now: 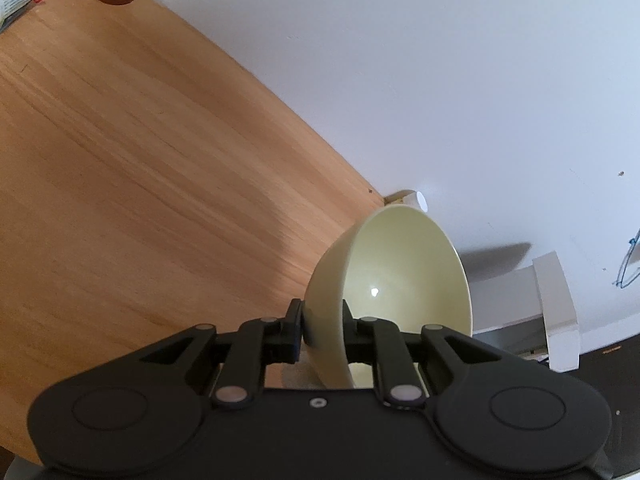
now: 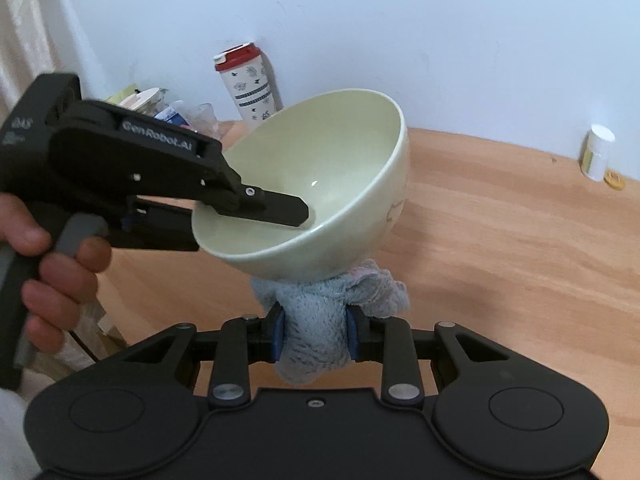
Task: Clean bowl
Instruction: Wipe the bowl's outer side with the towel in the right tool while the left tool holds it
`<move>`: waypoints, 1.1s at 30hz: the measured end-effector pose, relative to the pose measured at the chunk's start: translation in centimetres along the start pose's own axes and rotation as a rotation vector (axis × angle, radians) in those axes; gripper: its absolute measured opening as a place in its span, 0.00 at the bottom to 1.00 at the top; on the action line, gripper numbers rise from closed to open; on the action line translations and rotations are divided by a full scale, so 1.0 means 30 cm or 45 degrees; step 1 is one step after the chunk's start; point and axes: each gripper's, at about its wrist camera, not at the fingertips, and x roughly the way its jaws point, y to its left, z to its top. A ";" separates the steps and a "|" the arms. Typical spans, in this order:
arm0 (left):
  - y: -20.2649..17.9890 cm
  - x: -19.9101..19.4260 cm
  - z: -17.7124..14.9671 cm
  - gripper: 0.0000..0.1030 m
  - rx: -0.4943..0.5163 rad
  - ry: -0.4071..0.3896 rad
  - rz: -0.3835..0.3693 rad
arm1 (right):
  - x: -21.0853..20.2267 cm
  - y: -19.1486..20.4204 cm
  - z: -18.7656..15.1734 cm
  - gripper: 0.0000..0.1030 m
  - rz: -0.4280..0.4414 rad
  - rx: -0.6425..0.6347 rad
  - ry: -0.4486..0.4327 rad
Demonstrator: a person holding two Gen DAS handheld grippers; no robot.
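Right gripper [image 2: 315, 334]: clenched on a pale blue fluffy cloth [image 2: 320, 320], blue pads pressed into its sides, bunched top of the cloth touching the underside of the bowl [image 2: 320, 184].

Bowl: cream, glossy, held clear above the wooden tabletop [image 2: 520, 240], tilted so the mouth faces up and toward the right wrist camera. Inside bare and shiny, one small highlight near the bottom. Faint printed mark on the outer wall, on the side away from the left gripper; too small to read.

Left gripper [image 1: 322, 330]: clamped on the bowl's rim, one finger [image 2: 276, 206] inside the bowl, the other against the outer wall. In the right wrist view, black body left of the bowl, white lettering on the side, a person's hand [image 2: 52, 276] wrapped around the grey handle.

Behind the bowl, against the white wall [image 2: 400, 20]: a white patterned tumbler [image 2: 250, 84] with a red lid, standing tilted in the fisheye view. Left of the tumbler, beyond the left gripper: a blurred clutter of packets and containers, not identifiable. Well to the right of the bowl, near the wall: a small white bottle [image 2: 598, 152] with a yellow-green label, upright, a small yellow round thing [image 2: 614, 179] just beside it on the tabletop.
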 end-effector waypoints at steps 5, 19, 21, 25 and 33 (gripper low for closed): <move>0.006 0.008 0.011 0.14 -0.018 0.011 0.014 | -0.020 0.011 -0.001 0.32 -0.017 -0.051 -0.020; 0.076 0.054 0.026 0.14 -0.196 0.051 0.050 | -0.163 0.022 0.031 0.32 -0.031 -0.097 -0.058; 0.073 0.059 0.027 0.14 -0.180 0.060 0.043 | -0.169 0.016 0.033 0.32 -0.045 -0.104 -0.051; 0.064 0.072 0.036 0.15 -0.136 0.104 0.005 | -0.151 0.014 0.047 0.32 -0.057 -0.113 -0.035; 0.046 0.072 0.046 0.16 -0.036 0.168 -0.060 | -0.121 -0.022 0.010 0.32 -0.045 -0.117 -0.002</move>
